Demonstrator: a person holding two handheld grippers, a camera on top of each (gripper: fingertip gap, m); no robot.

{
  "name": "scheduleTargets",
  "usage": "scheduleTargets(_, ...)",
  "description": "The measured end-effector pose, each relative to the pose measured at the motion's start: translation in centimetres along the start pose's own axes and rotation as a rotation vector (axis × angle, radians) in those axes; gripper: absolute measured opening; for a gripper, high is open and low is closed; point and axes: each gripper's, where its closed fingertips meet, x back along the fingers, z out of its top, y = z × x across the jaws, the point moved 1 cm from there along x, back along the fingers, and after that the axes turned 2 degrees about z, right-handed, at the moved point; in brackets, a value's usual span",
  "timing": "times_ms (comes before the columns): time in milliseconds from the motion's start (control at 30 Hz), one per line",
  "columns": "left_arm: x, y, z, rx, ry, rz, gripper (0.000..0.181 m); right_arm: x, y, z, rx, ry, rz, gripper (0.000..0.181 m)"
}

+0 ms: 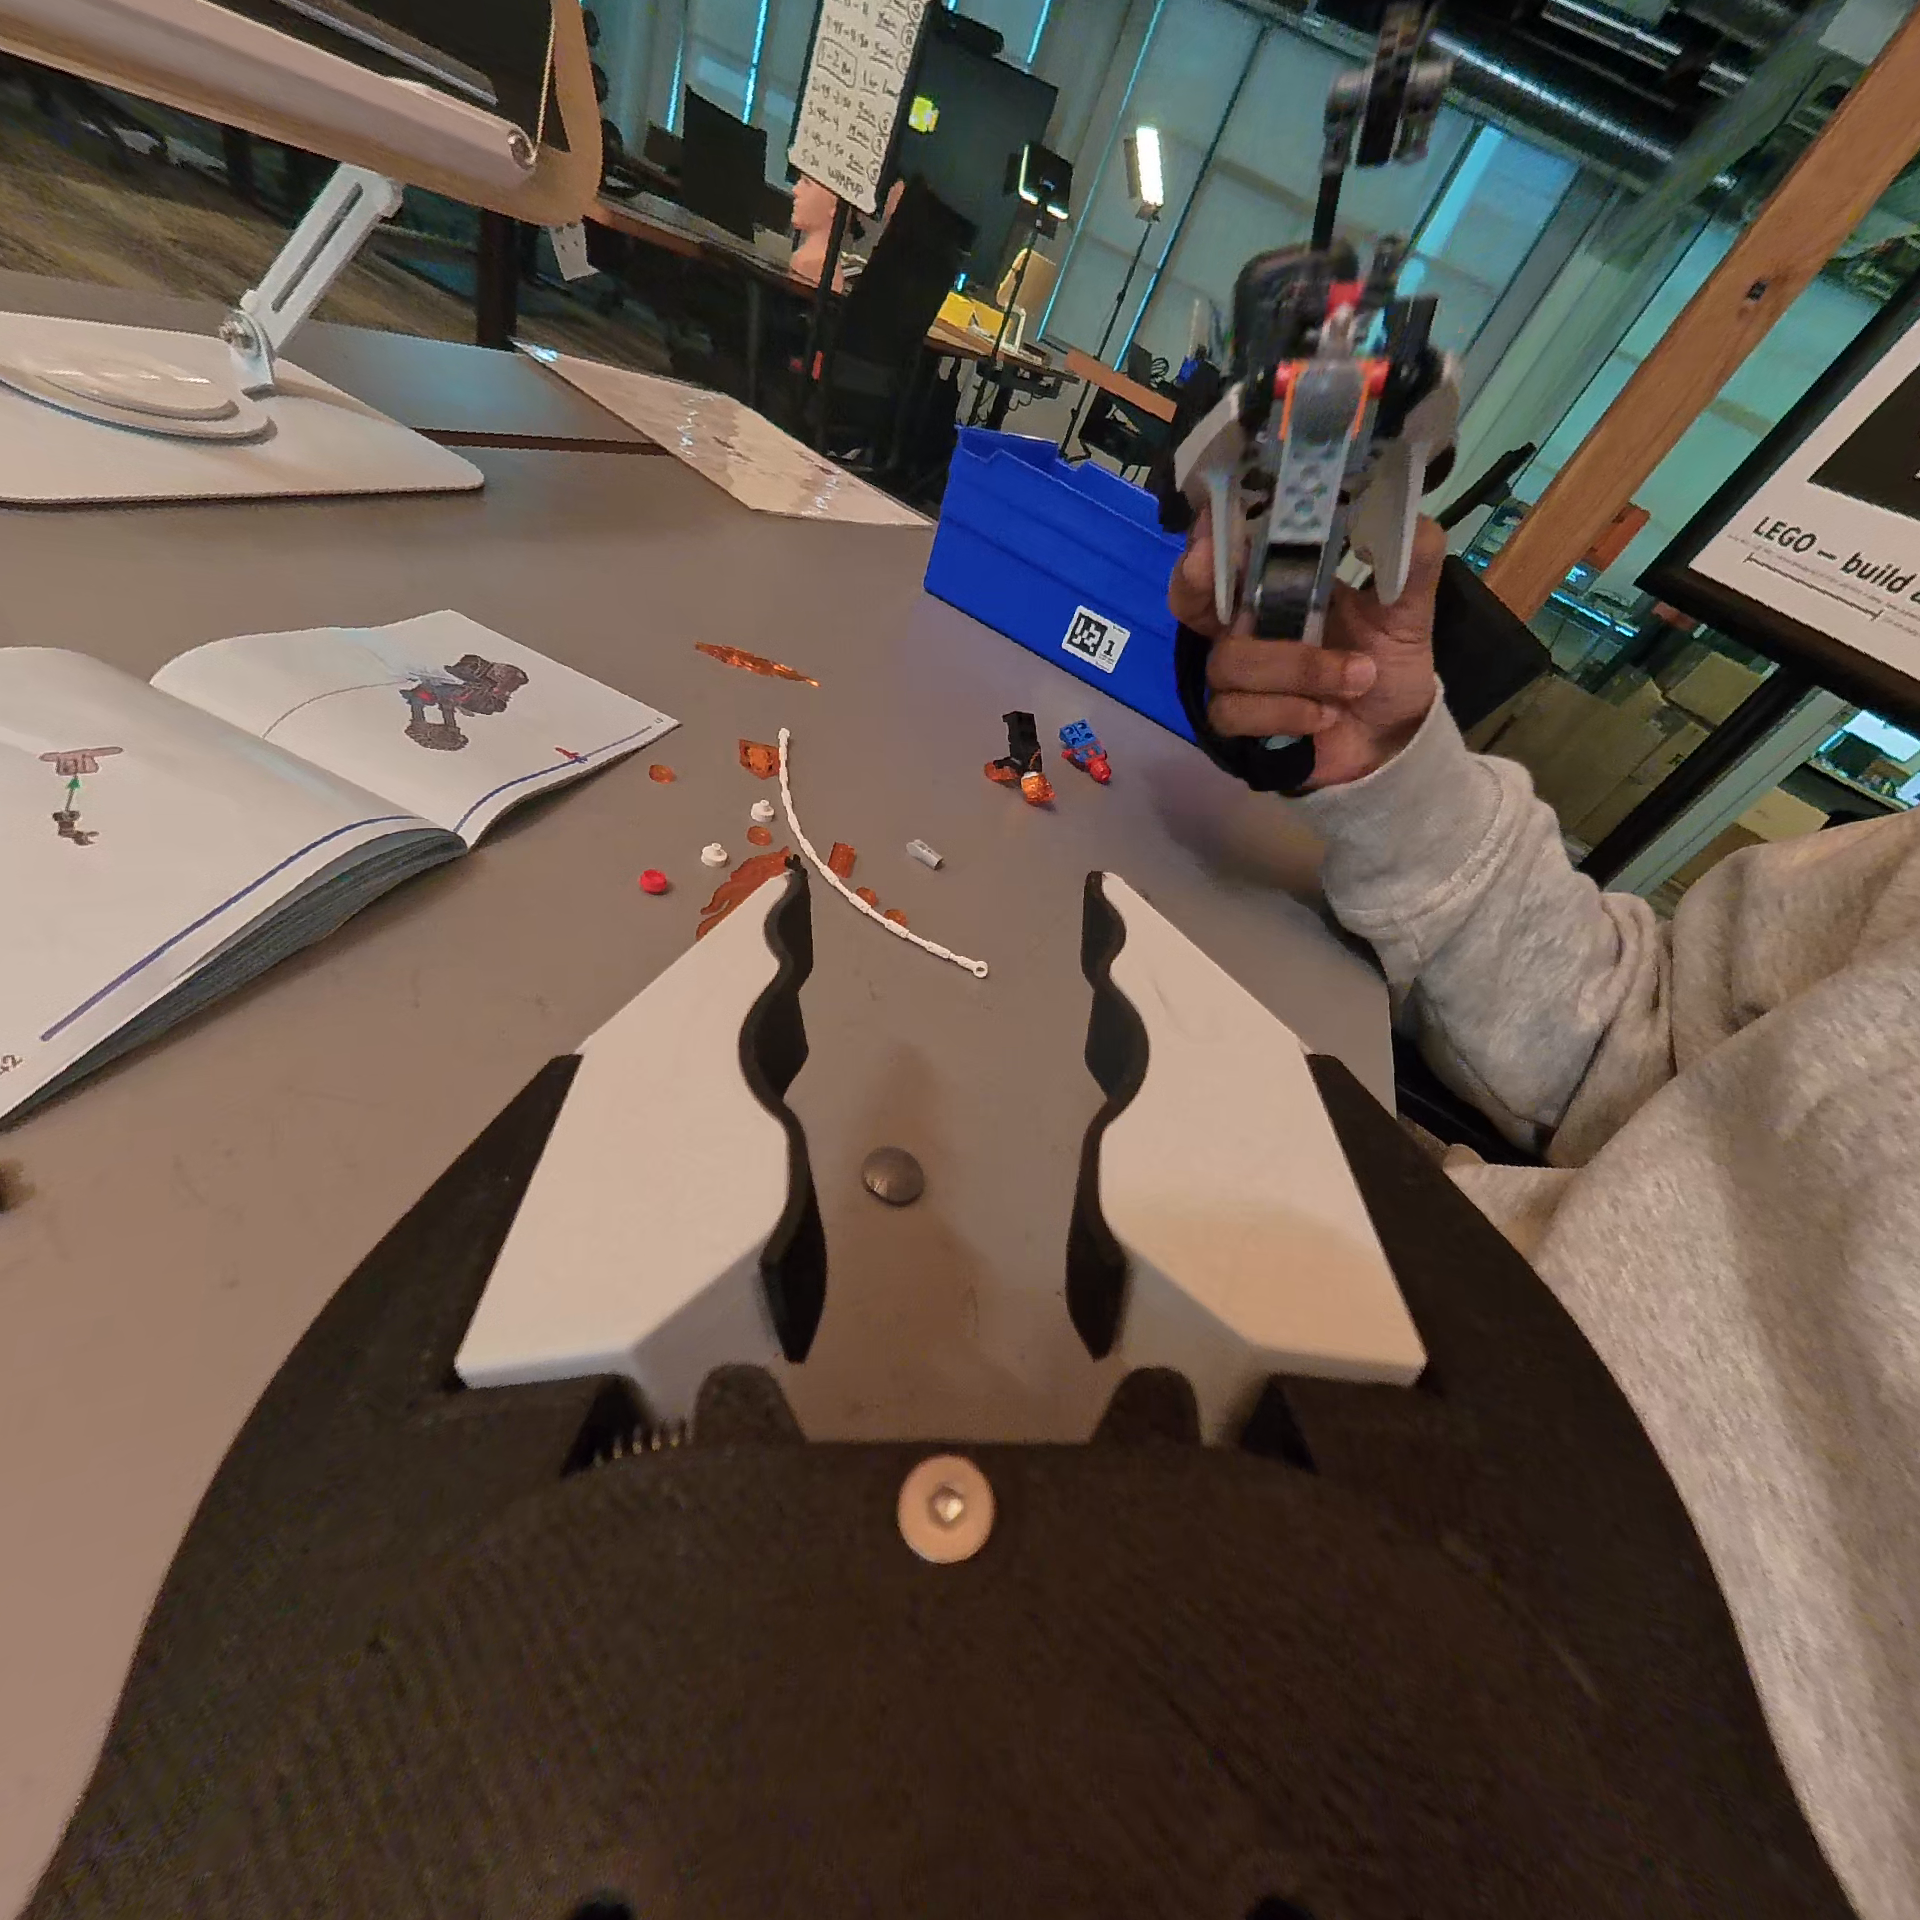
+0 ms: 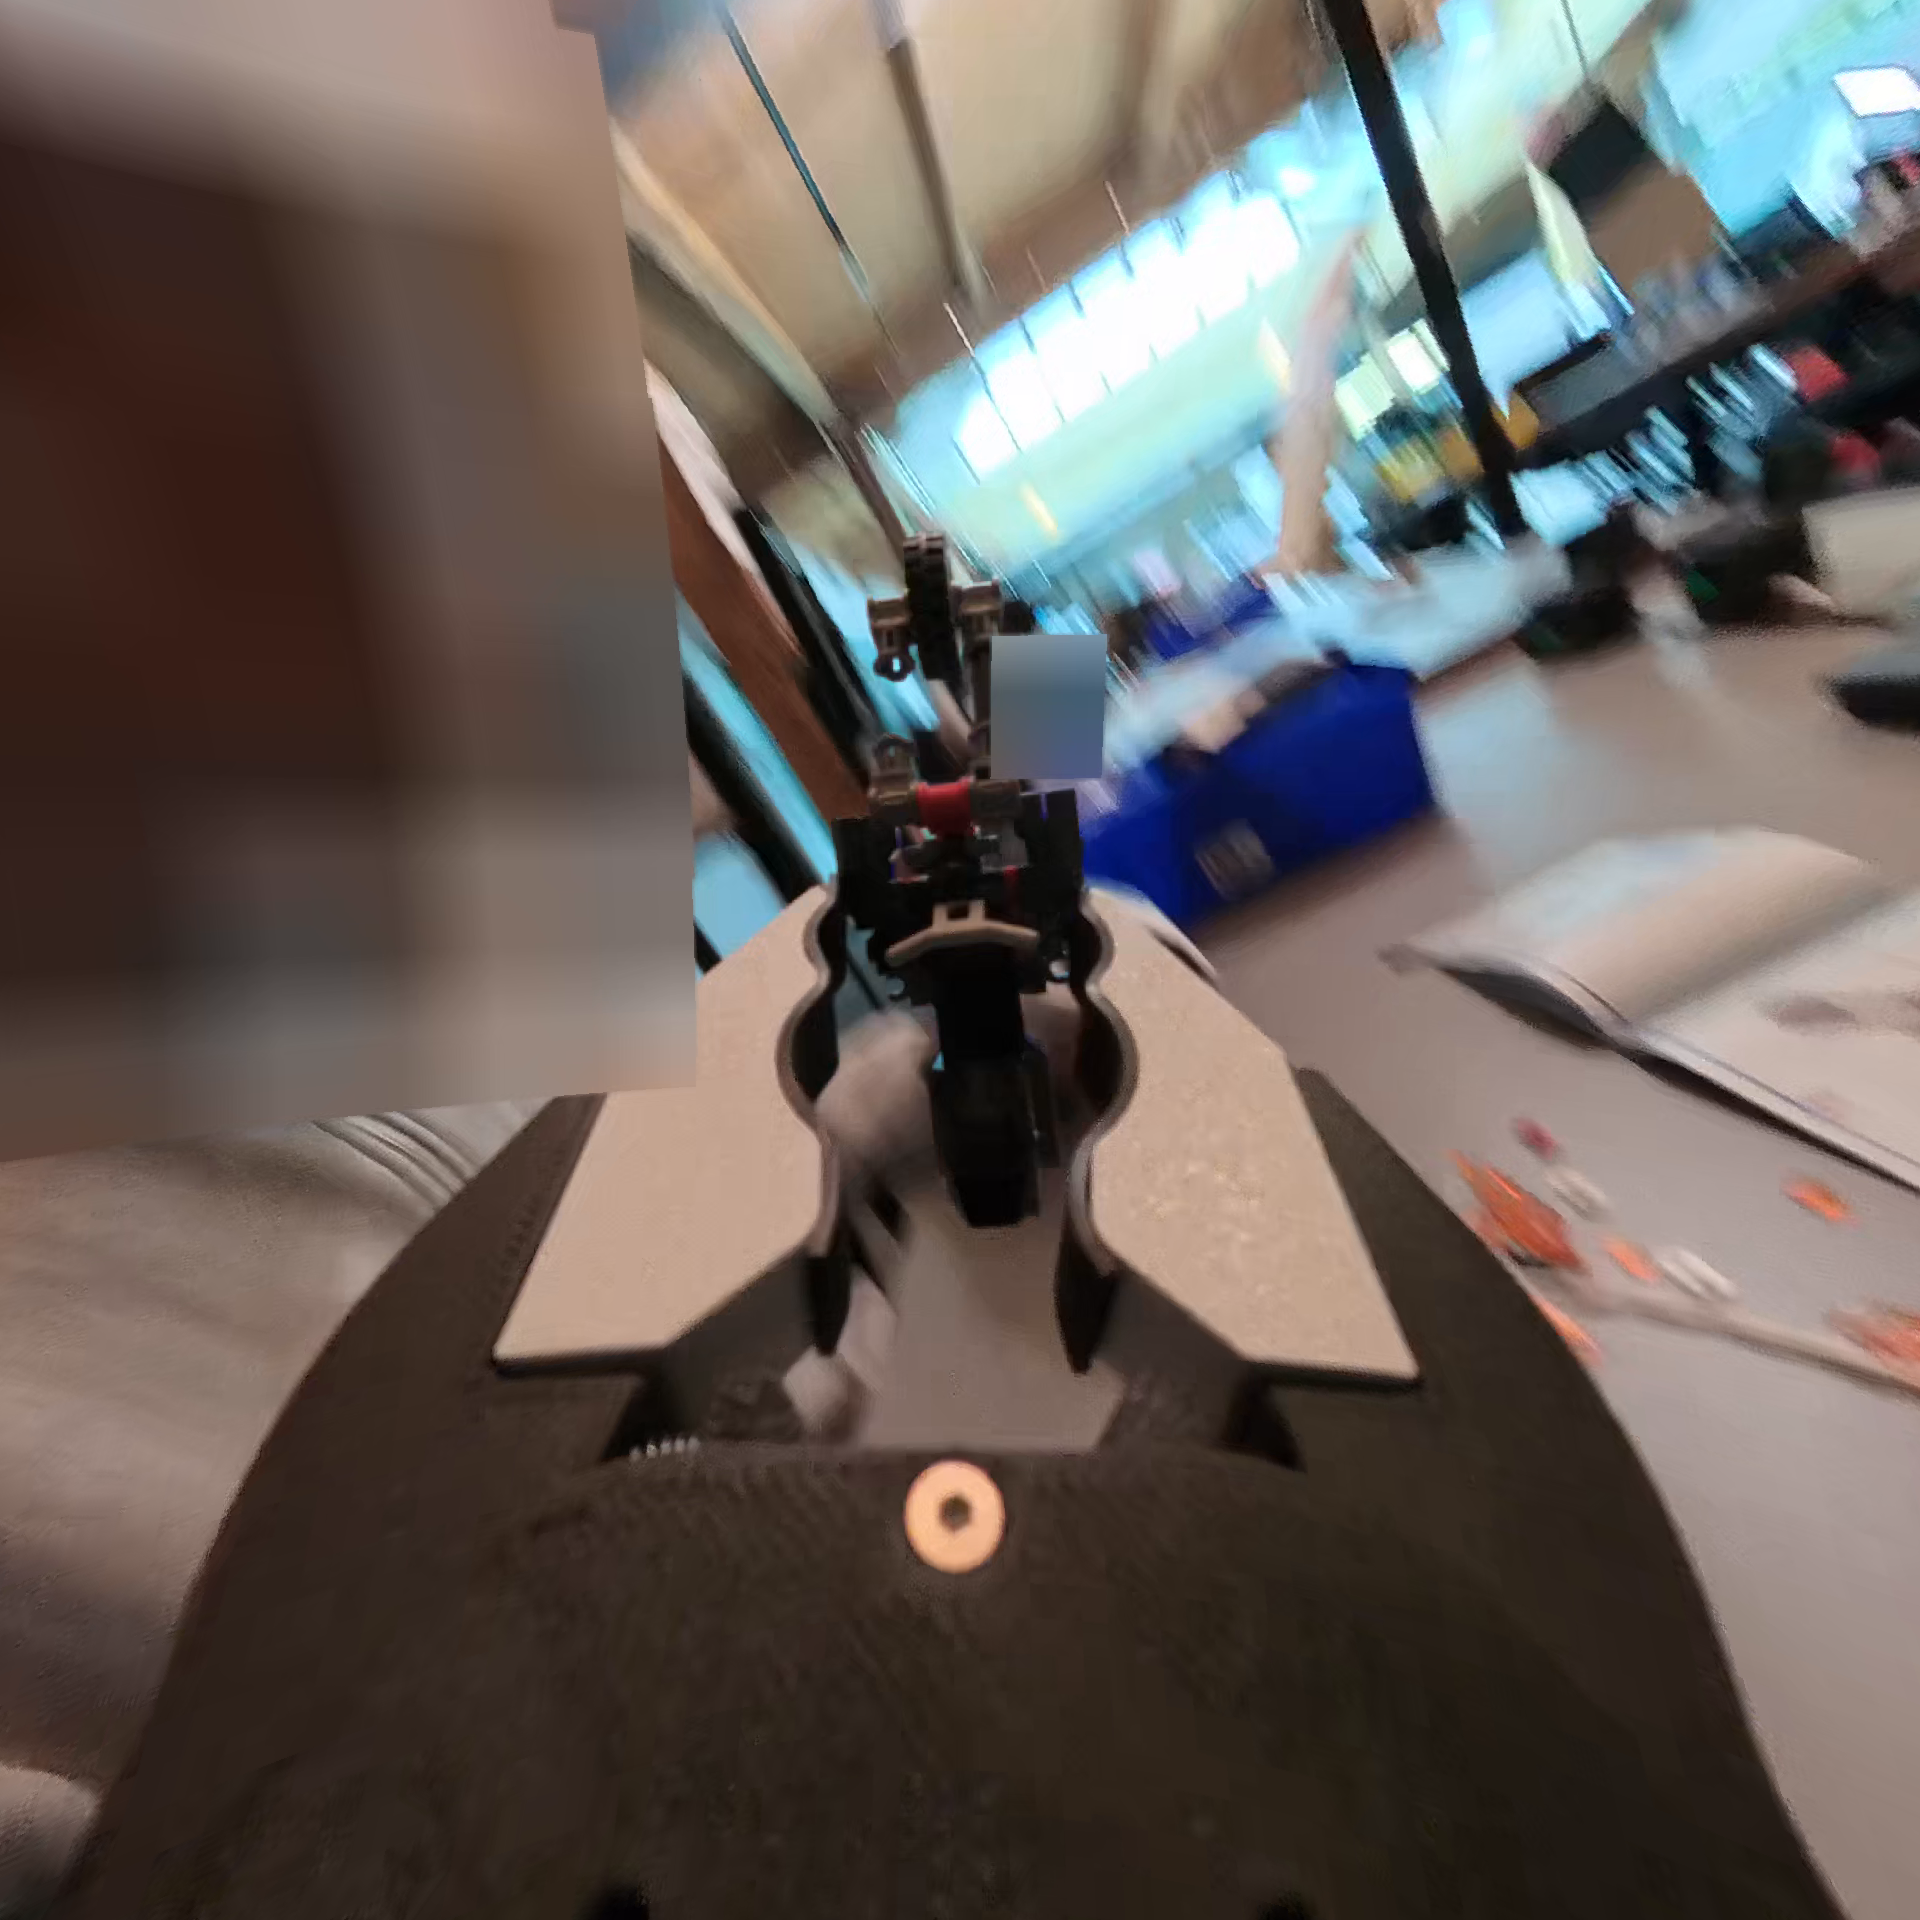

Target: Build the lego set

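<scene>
My left gripper [image 1: 943,894] is open and empty, low over the grey table [image 1: 520,561]. Just ahead of its fingertips lie loose Lego pieces: a white chain [image 1: 831,883], orange transparent bits [image 1: 753,662], a red stud [image 1: 652,882], white studs [image 1: 713,855], a black figure part [image 1: 1021,740] and a blue-and-red part [image 1: 1084,748]. My right gripper [image 2: 956,925] is shut on a black, grey and red Lego model [image 2: 951,862] with a black wheel [image 2: 987,1143]. In the left wrist view a hand holds that gripper [image 1: 1309,540] and the model [image 1: 1320,416] up in the air at the right.
An open instruction booklet [image 1: 312,790] lies at the left, and also shows in the right wrist view [image 2: 1662,966]. A blue bin [image 1: 1039,540] stands at the back right. A white stand base [image 1: 239,436] sits at the far left. A grey sleeve [image 1: 1558,987] crosses the table's right edge.
</scene>
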Motion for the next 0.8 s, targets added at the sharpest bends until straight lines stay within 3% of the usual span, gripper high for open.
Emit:
scheduleTargets(167,0.0,0.0,0.0,0.002,-0.002,0.001,0.051,0.0,1.7,-5.8,0.236,-0.519,-0.312,0.041)
scheduleTargets(267,0.0,-0.1,0.0,0.007,-0.002,0.002,0.051,0.4,2.5,-9.7,0.363,-0.821,-0.398,0.041)
scheduleTargets(533,0.0,-0.1,0.0,0.011,-0.002,0.002,0.051,1.1,3.2,-13.7,0.308,-1.018,-0.370,0.041)
scheduleTargets(800,0.0,-0.2,0.0,0.014,-0.002,0.002,0.051,1.0,4.0,-15.6,0.353,-1.115,-0.367,0.041)
